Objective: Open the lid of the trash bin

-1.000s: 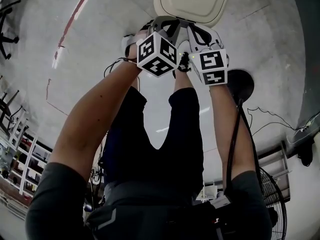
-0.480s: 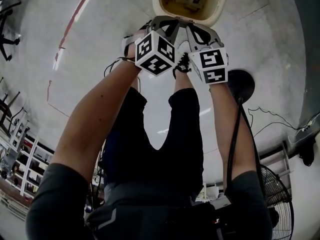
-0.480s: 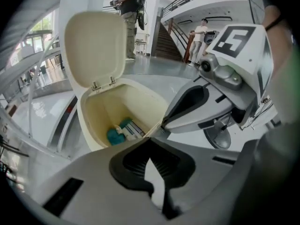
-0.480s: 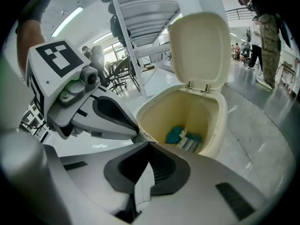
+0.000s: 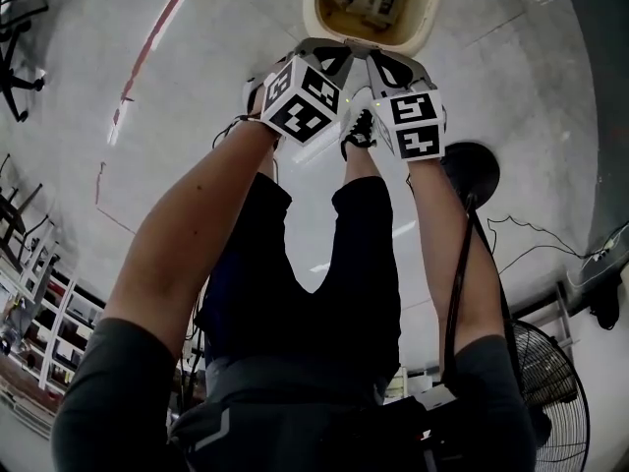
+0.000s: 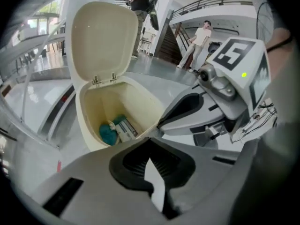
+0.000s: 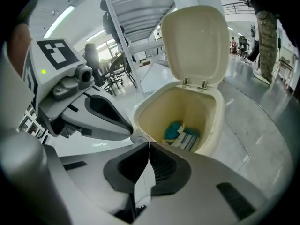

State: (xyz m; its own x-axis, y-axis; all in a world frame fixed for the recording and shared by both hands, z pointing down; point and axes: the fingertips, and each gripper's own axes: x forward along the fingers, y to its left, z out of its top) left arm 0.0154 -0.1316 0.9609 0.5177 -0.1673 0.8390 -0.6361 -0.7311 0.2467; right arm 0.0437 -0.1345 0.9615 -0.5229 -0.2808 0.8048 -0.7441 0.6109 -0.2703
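Note:
The cream trash bin (image 5: 414,29) stands on the floor ahead of me with its lid (image 6: 101,46) swung upright on the rear hinges. Inside lie a teal wad (image 6: 108,134) and a small striped box (image 6: 125,128). My left gripper (image 5: 339,49) and right gripper (image 5: 381,57) sit side by side at the bin's front rim, both shut with nothing between the jaws. In the right gripper view the raised lid (image 7: 199,41), the bin's rim (image 7: 213,125) and the left gripper's finger (image 7: 105,116) all show. The right gripper's finger (image 6: 187,111) shows in the left gripper view.
A round black stand base (image 5: 472,165) lies on the floor right of my hands, with a floor fan (image 5: 545,382) and a loose cable (image 5: 531,229) nearer me. A red line (image 5: 147,47) crosses the concrete at the left. People stand far off (image 6: 199,39).
The bin's lid was down one second ago; it has sprung up and the contents now show. Both grippers have stayed at the front rim, creeping slightly forward.

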